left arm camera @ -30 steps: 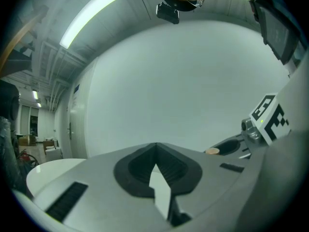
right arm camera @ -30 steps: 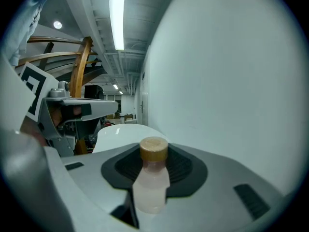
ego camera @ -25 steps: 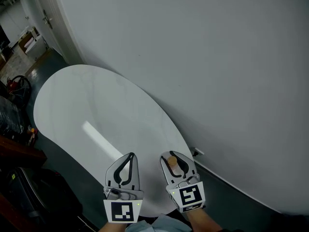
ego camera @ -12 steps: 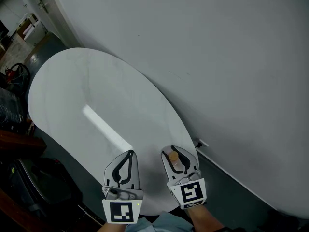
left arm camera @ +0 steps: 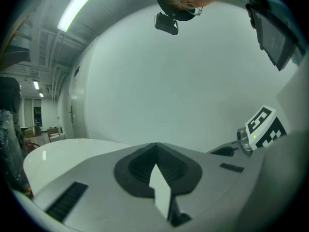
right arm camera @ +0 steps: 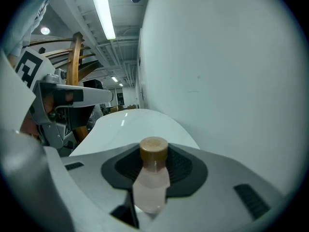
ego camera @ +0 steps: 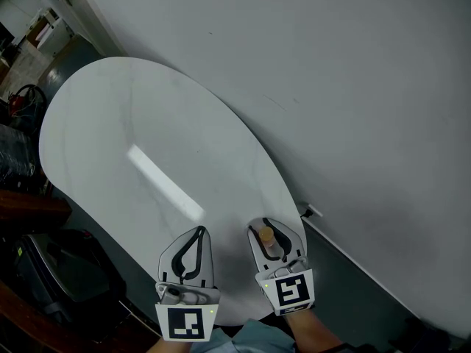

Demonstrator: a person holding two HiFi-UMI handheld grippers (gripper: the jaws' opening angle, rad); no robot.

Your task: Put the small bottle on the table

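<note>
While the head view looks down, the right gripper (ego camera: 272,226) is seen above the near right edge of the white oval table (ego camera: 132,109), and the small bottle (ego camera: 268,243) sits between its jaws. It is not yet on the surface. The left gripper (ego camera: 196,235) hangs just beside it on the left, near the same edge, and a pale wall (ego camera: 331,87) runs along the far right side of the table. In the left gripper view, the left gripper (left arm camera: 155,146) has its jaws pressed together with nothing between them, and the table (left arm camera: 63,149) shows low at the left. I think this one should only wait aside. In the right gripper view, the right gripper (right arm camera: 154,161) is clamped on the small bottle (right arm camera: 152,182). The pads press on its pale pink body and its brown cap (right arm camera: 153,149) points toward the jaw tips, with the table (right arm camera: 135,124) beyond. To do the step well, I would carry the bottle farther over the bare top, because the near edge is too close for a safe place. The bottle looks light and narrow, so it may tip easily. It should be brought down until its base really rests, and only then should the jaws be released slowly and drawn away without brushing the cap.
</note>
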